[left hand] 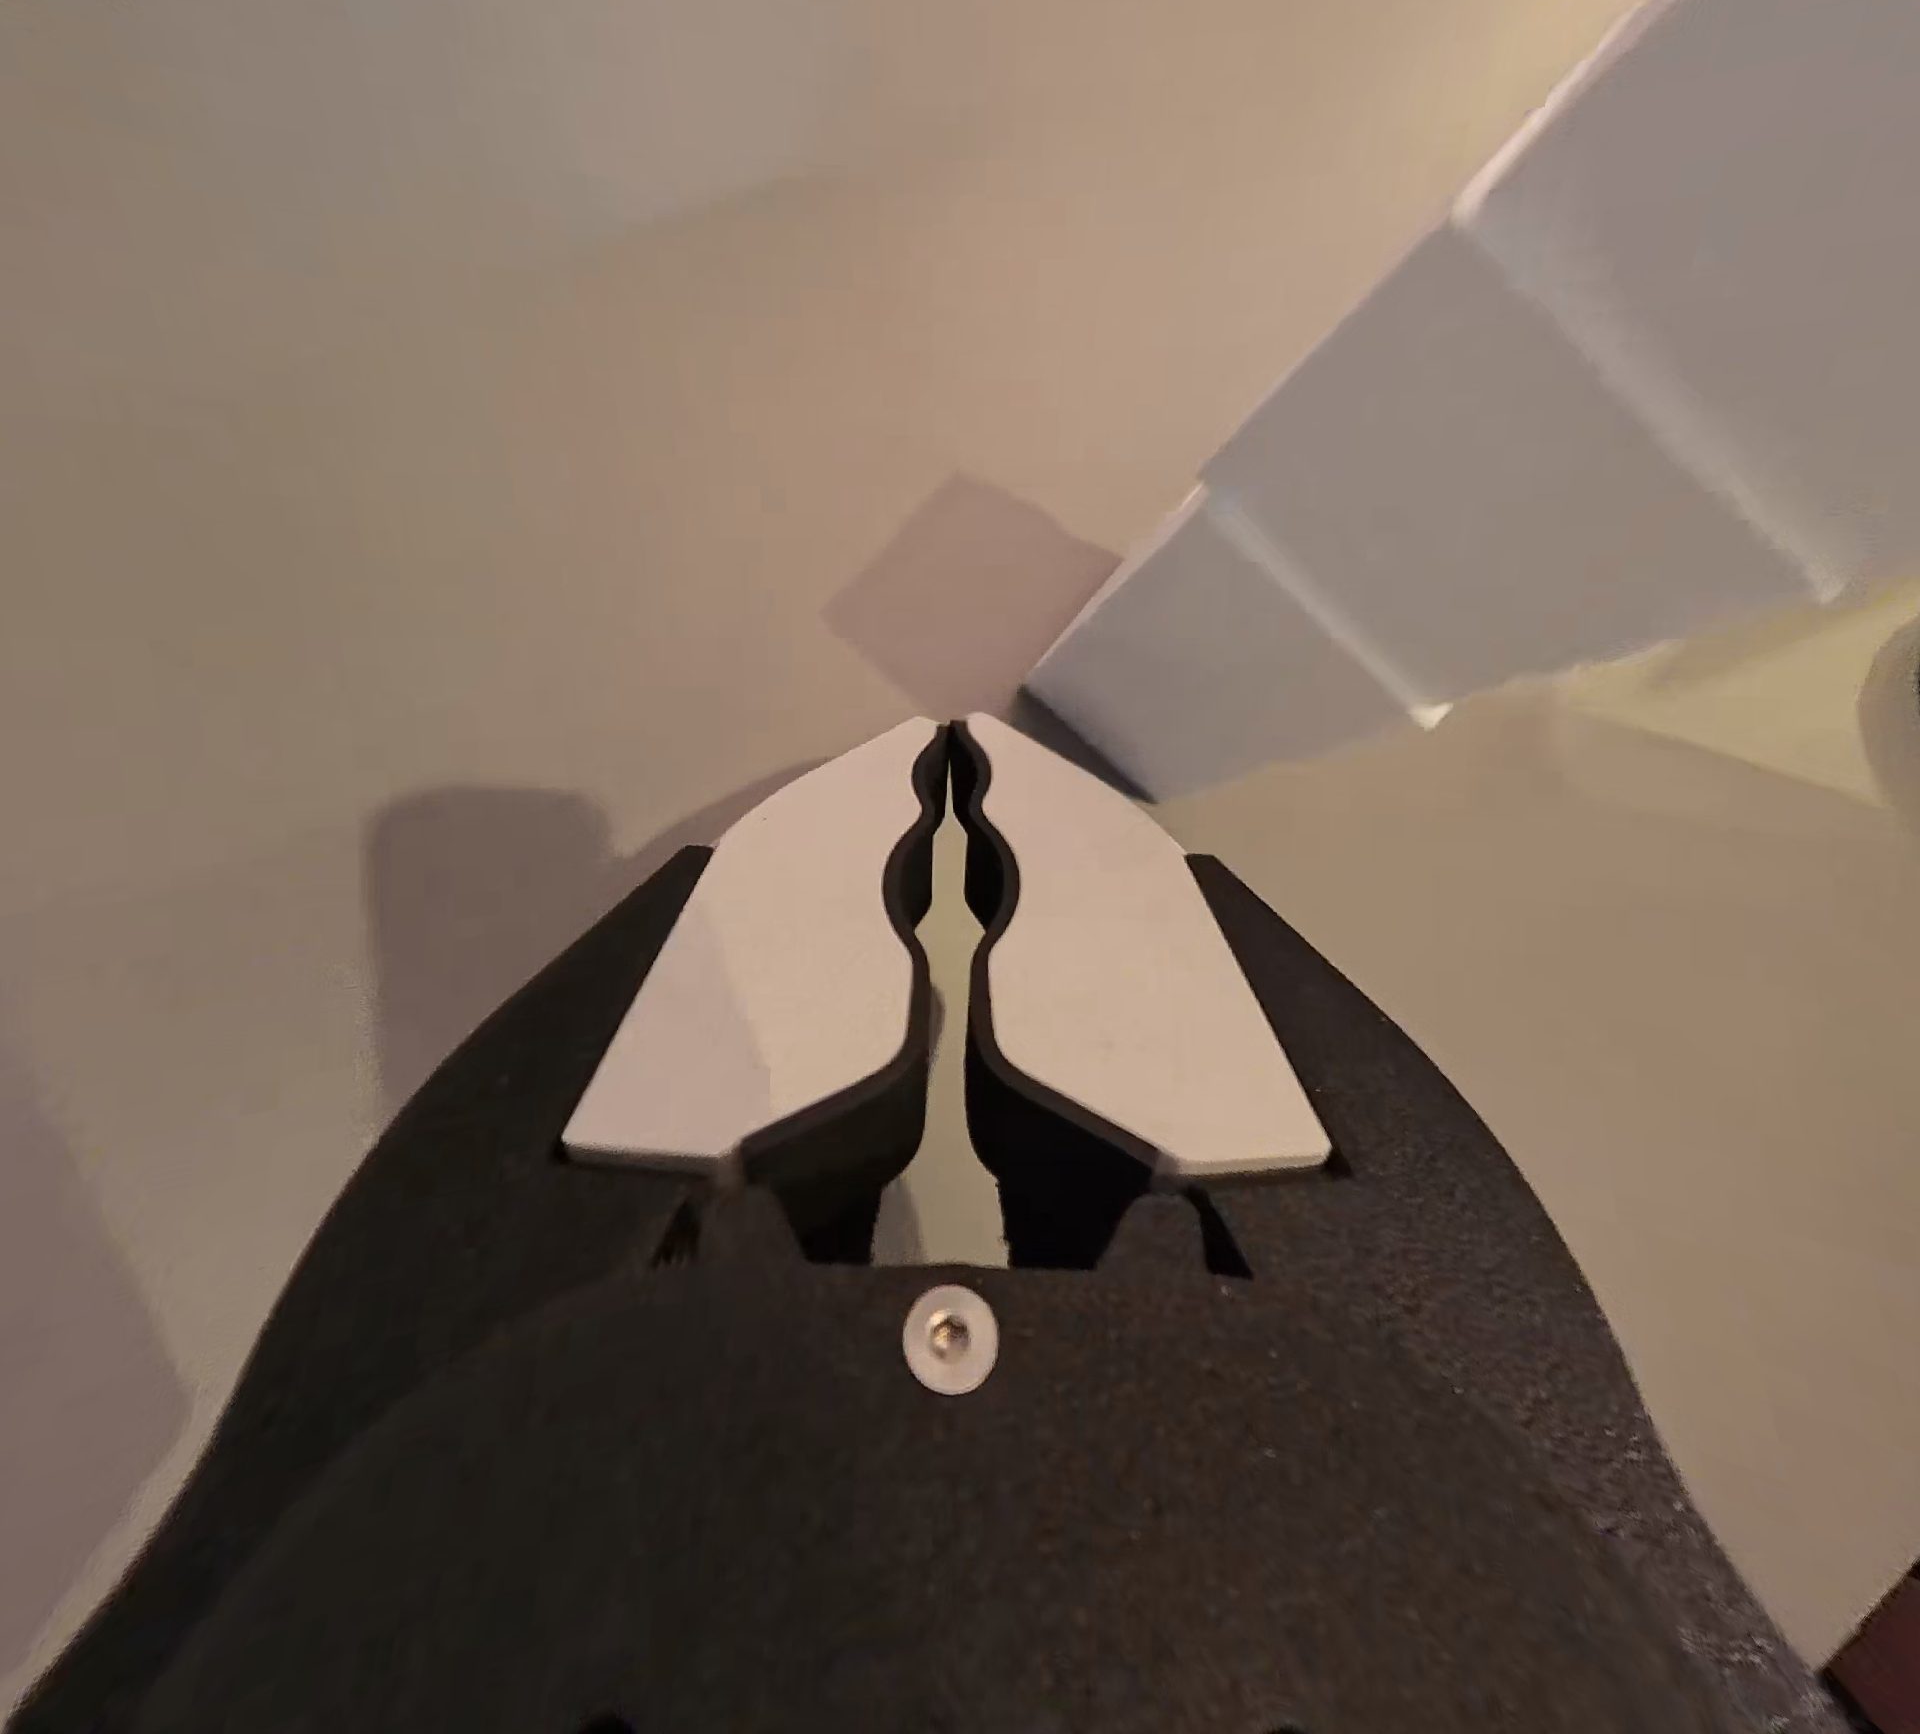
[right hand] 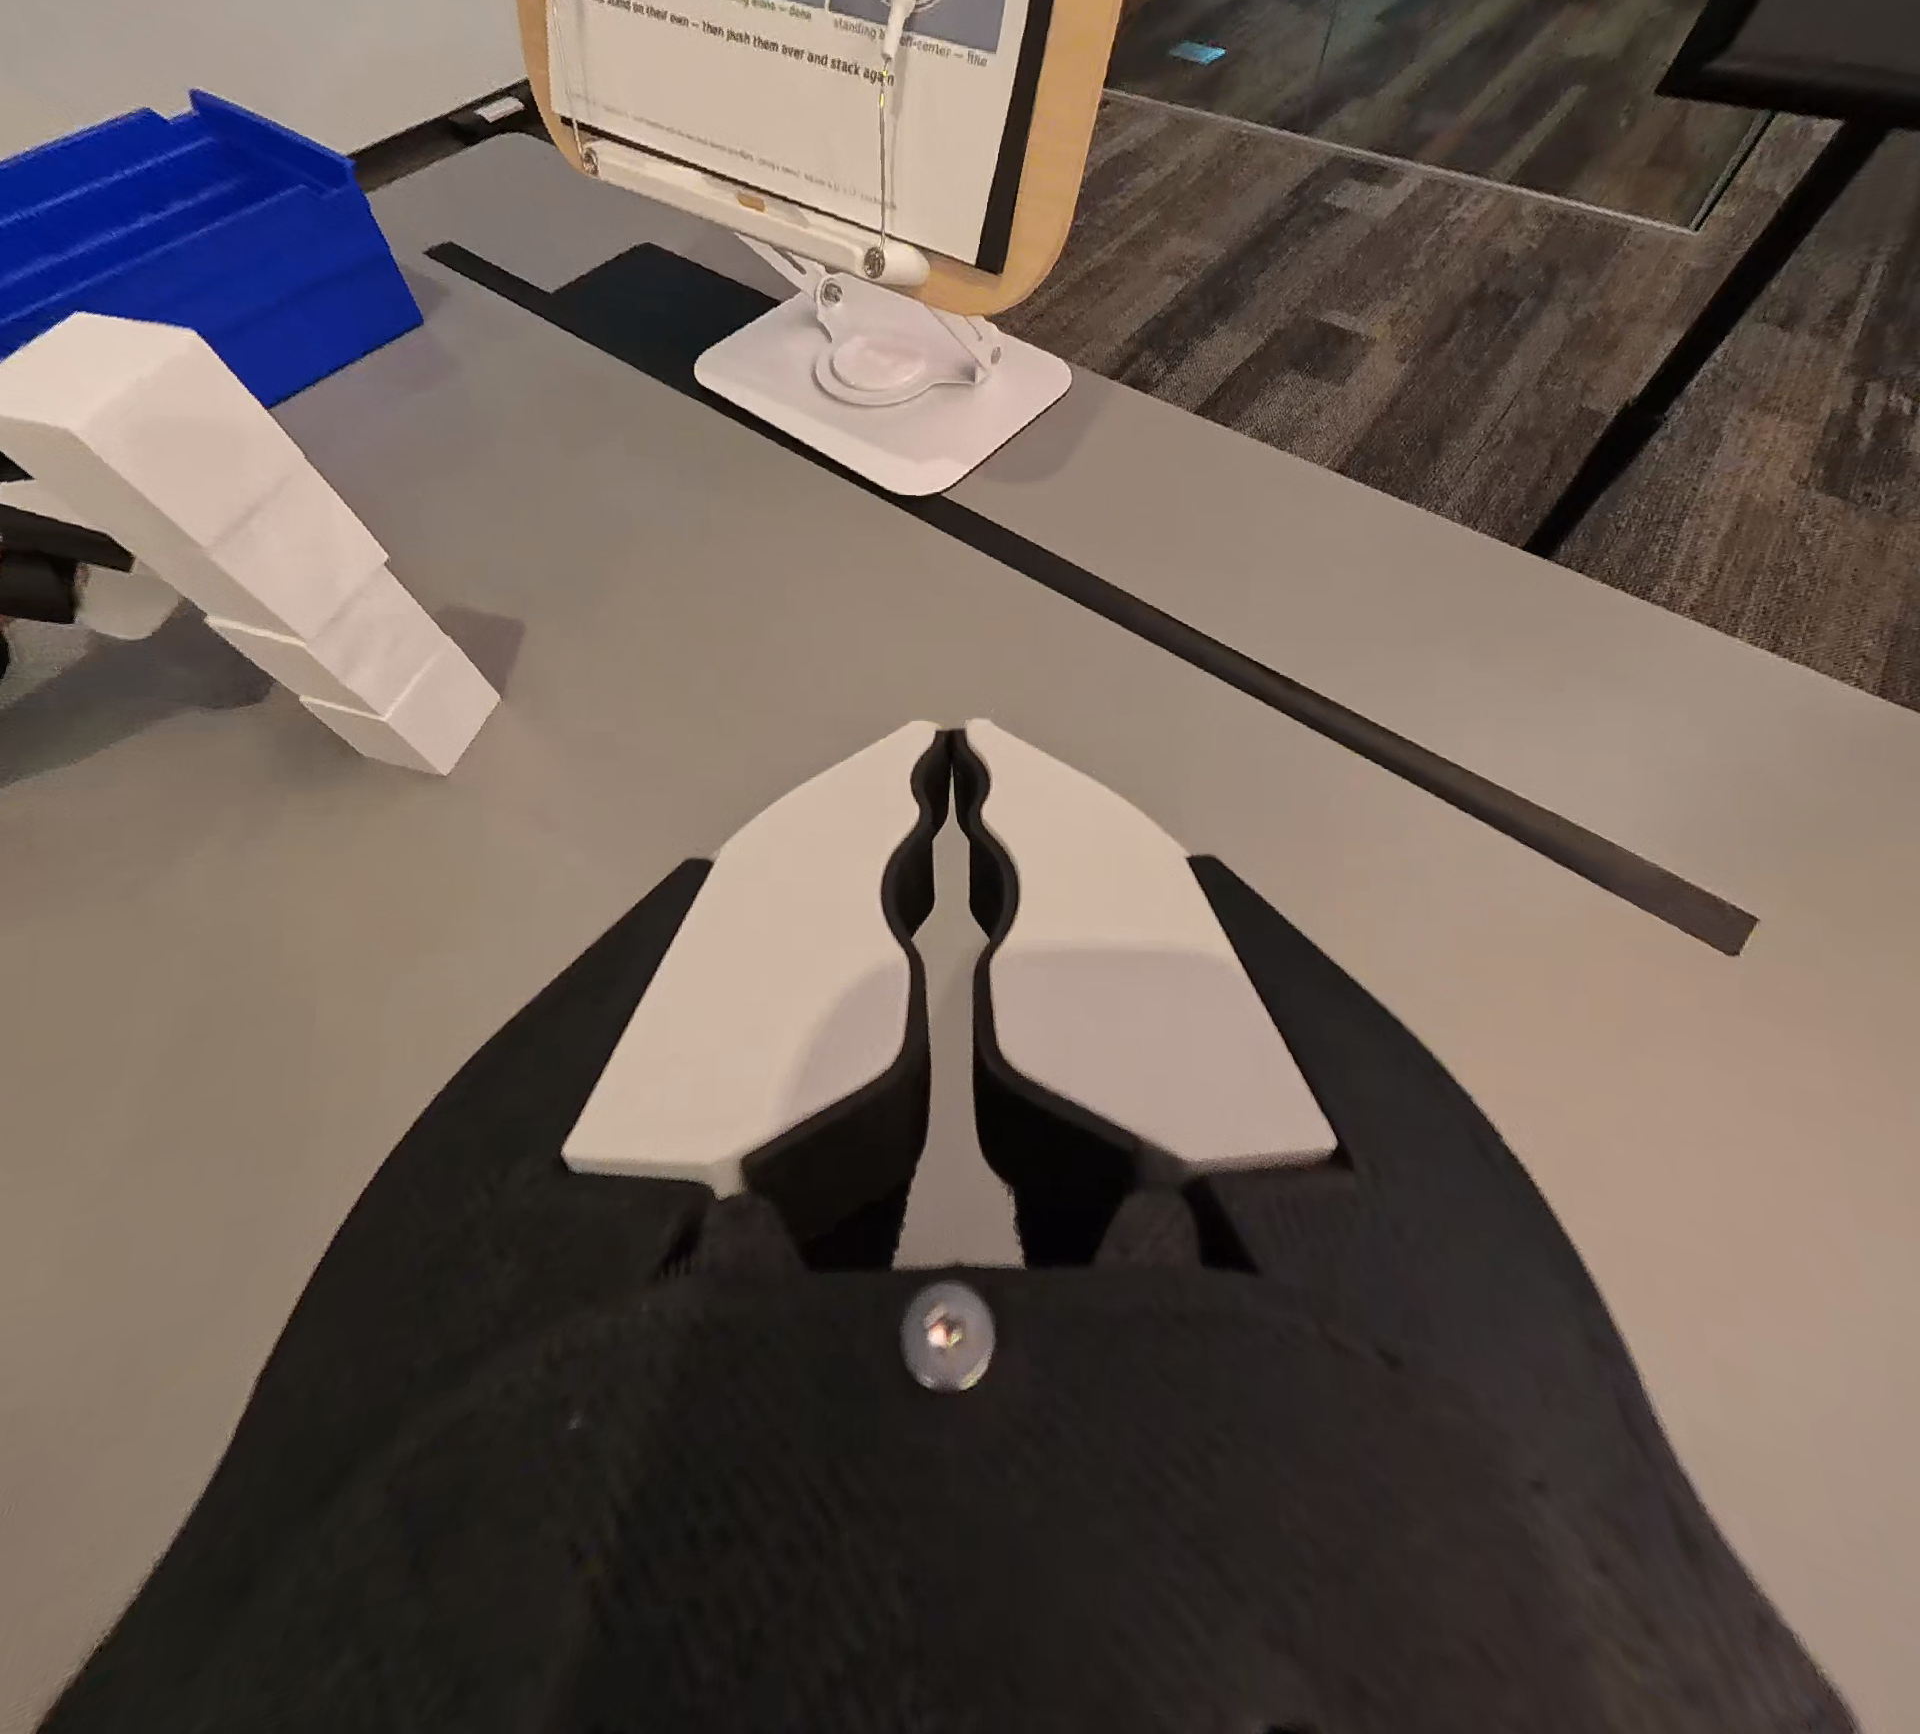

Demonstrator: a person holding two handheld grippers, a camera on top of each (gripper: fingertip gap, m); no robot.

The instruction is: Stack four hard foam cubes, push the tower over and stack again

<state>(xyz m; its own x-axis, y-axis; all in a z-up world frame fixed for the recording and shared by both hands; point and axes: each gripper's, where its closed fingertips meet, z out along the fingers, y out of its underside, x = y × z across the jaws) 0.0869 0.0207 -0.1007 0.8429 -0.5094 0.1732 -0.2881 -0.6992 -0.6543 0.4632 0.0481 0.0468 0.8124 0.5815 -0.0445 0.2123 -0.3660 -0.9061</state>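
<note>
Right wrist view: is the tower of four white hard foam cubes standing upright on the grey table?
No: the tower of four white hard foam cubes leans steeply mid-topple, its cubes offset, over the grey table.

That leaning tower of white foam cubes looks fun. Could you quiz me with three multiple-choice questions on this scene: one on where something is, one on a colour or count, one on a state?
1. Where is the blue plastic bin?
A. behind the tower of white foam cubes
B. on the floor
C. on the stand

2. How many cubes form the tower?
A. two
B. four
C. six

3. How is the tower?
A. upright
B. scattered flat
C. tipping over

Answers:
1 A: in the right wrist view the bin sits past the cubes on the grey table.
2 B: four stepped blocks show.
3 C: it leans steeply, with its lowest cube on edge.
</note>
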